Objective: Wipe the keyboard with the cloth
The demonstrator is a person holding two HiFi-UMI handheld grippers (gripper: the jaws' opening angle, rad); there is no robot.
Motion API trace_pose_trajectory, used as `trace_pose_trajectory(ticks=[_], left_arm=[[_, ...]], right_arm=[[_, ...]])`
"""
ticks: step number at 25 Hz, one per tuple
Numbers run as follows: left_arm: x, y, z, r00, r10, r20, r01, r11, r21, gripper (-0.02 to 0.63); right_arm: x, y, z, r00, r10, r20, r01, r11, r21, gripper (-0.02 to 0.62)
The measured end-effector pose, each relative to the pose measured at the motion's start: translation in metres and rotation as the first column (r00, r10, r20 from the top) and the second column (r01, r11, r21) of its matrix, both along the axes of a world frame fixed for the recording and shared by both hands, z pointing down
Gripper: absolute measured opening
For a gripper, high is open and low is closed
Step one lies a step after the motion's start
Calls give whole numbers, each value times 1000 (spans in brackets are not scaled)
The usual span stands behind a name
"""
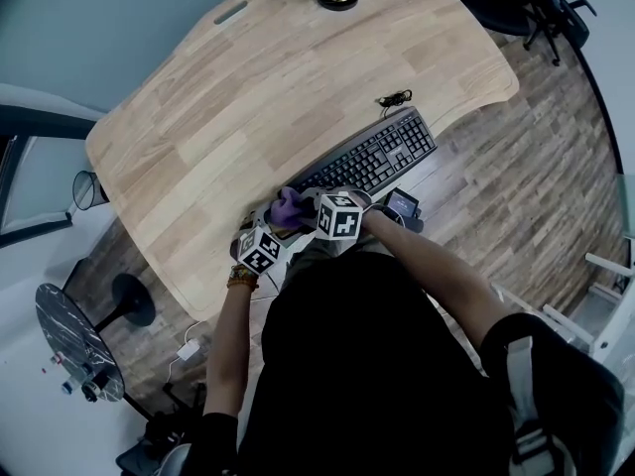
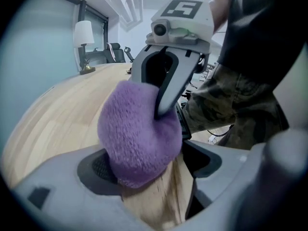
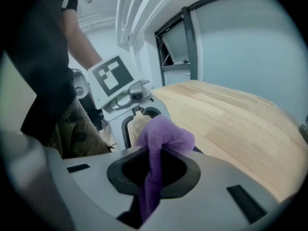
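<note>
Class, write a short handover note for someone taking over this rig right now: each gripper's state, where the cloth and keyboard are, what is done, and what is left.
Right gripper: shut on the purple cloth, which bunches up past its jaws.
Left gripper: open. The cloth bulges in between its jaws but they are not clamped on it.
Keyboard: on the wooden desk, near its front edge. The cloth is held at the keyboard's end nearest the person.
Done: cloth picked up. The views don't show how much has been wiped.
Left: draw the cloth along the keys.
</note>
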State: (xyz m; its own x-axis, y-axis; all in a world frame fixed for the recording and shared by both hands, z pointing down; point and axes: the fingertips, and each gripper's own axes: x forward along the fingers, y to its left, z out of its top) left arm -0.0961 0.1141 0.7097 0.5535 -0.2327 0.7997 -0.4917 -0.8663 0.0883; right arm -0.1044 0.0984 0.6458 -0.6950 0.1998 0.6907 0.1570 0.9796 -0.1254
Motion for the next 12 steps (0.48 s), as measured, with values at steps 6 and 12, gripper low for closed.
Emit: trace_pose_trajectory(ticks=[6,12], left_arm=[[-1,-2,-1,1000,-3,-7,3,1000,6,396],[-1,0,-1,1000,-3,-8,3,1000,8,396]], right_arm=[[75,-71,-48,947,287,142,-291,957,11,34],[232,-186,-82,760,631,154,-649,723,236,35]])
